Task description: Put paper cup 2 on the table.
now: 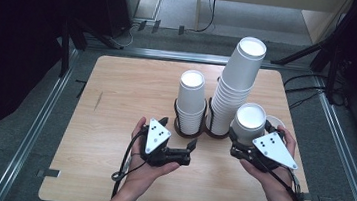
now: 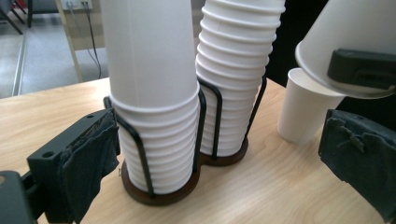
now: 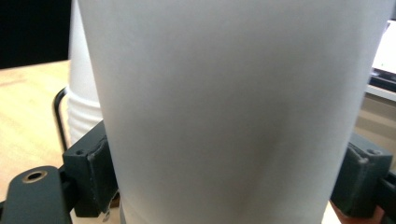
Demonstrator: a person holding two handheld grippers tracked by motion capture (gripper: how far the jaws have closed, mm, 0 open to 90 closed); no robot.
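High view: right tool (image 1: 246,138) grips an upturned cup (image 1: 250,120), not yet stacked; left tool (image 1: 177,146) gapes empty

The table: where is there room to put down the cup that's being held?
The table is bare left of the short stack, and along the near edge between the hands. It is crowded at the right: the tall stack, the held cup in the right gripper, and an upright cup sit close together.

Held cup (image 1: 250,119) right of rack (image 1: 198,131)
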